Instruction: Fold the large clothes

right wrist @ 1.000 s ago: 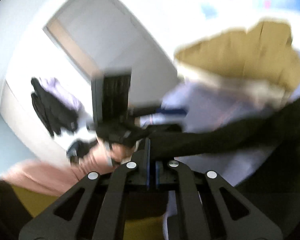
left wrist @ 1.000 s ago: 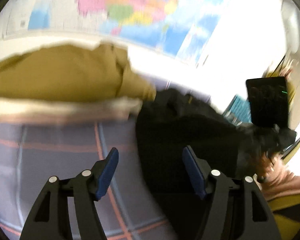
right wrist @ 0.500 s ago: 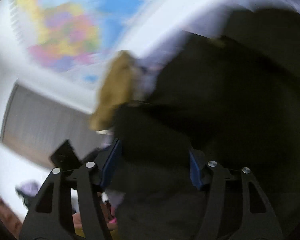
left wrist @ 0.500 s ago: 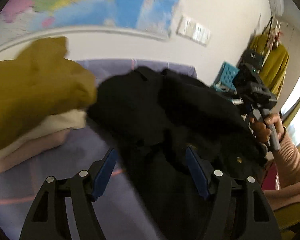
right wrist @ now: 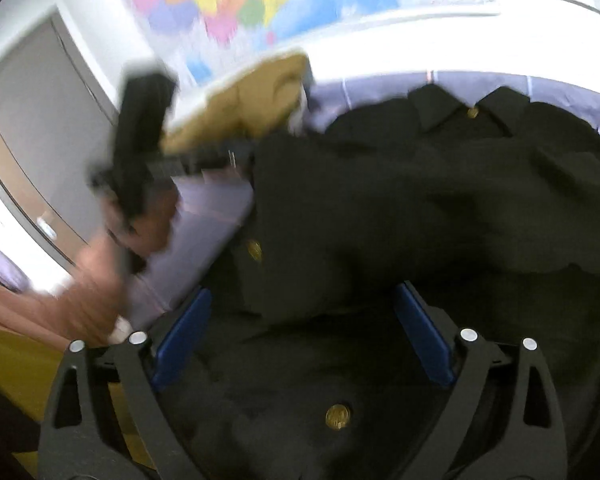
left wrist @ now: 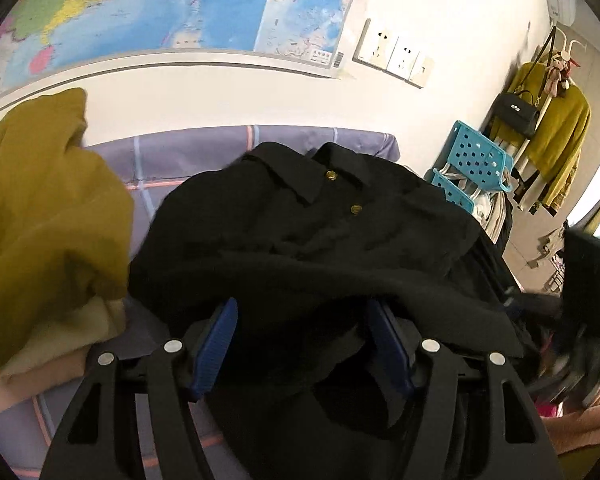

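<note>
1. Black collared garment (left wrist: 324, 240): one, with gold buttons, lying rumpled on a lilac plaid-lined cover (left wrist: 204, 152). Collar at the far end, bulk near both claws. Two buttons show in the left wrist view, three in the right.
2. Left claw (left wrist: 302, 344): blue pads apart and closing, a fold of the black cloth lying between them; no pinch is visible.
3. Right claw (right wrist: 300, 328): pads spread wide and opening, black cloth with a gold button (right wrist: 337, 416) below and between them, not gripped.
4. Folded pile, left of the garment: mustard-yellow garment (left wrist: 40, 208) on top, a cream layer (left wrist: 60, 340) beneath, touching the black cloth's left edge.
5. Turquoise perforated baskets (left wrist: 476, 160): two, stacked at far right, pale cloth showing in the lower one.
6. Coat stand, far right: mustard sweater (left wrist: 556, 144), one black handbag (left wrist: 516, 114), a small plush toy.
7. Wall: one coloured map (left wrist: 180, 4); three white socket plates (left wrist: 394, 58) in a row.
8. Person's hand (right wrist: 100, 300) and pink sleeve at the left of the right wrist view, blurred, holding the other tool's handle.
</note>
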A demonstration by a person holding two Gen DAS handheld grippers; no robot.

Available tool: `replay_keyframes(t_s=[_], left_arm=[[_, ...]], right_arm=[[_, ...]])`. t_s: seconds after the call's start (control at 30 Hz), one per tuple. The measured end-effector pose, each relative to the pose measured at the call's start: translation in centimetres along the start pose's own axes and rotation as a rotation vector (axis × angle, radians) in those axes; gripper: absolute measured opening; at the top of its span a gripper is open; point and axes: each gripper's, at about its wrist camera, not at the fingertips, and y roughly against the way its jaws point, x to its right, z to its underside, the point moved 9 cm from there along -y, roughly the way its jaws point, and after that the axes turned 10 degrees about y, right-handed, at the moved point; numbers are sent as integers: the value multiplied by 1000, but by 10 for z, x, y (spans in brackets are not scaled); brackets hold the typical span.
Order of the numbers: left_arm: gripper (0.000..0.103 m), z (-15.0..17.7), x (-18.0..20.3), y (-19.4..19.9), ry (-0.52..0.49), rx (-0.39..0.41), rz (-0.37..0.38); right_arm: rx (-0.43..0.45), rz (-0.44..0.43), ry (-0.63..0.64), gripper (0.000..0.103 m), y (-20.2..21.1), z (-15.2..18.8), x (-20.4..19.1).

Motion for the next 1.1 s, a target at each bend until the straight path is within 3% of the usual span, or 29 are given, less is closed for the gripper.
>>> replay_keyframes(t_s=[0.03,0.07,0.13,0.27,0.33,0.4,0.43,0.57,0.6,0.67,0.73,0.8,0.87,0.9,0.93,0.97,1.03,1.07,1.1], left_arm=[[64,-2,1,-4,-2,-4,-10],[64,-3,2,-5,-4,-7,-12],[64,-5,3,-8,2,-10,-21],[61,-12,8,-4,-1,7,-14],[61,-18,12,-5,-3,14,-8],[61,-23,14,-11,5,8,-13],[61,-25,15,-16,11,1,-13],[61,-30,18,-41,12,-26,-61],[61,-30,16,-47,7,-31,-92],[61,-28,15,-52,-4,-36,-116],[61,-27,13,-52,-8,-36,-121],[62,-27,13,-49,-16,-32,-111],[63,-25,14,-47,-20,-31,-101],[63,-25,14,-47,-25,-25,-104],[64,-24,13,-47,-28,-23,-109],[64,-23,13,-47,-28,-23,-110],[64,-23,13,-49,-29,-19,-117],[64,-23,14,-48,-25,-15,-119],[64,-24,14,-47,-20,-9,-121]], right_arm=[[-17,1,-27,65,-12,2,5],[-23,-24,-68,38,-16,4,8],[37,-122,-137,13,-12,-5,17],[239,-244,-231,5,55,-38,49],[303,-224,-278,5,81,-55,77],[320,-131,-343,5,94,-54,119],[303,-86,-375,8,93,-51,141],[204,99,-532,58,77,-24,214],[204,136,-521,62,80,-20,218],[227,115,-485,81,90,-18,210],[253,113,-369,89,101,-17,185],[217,144,-231,96,108,-9,162],[107,227,-123,97,96,8,144],[61,258,-110,94,91,19,146],[35,270,-113,80,84,26,148],[30,242,-123,49,80,32,149],[29,172,-171,19,73,34,153],[66,152,-174,12,79,27,153],[135,135,-168,12,93,13,152]])
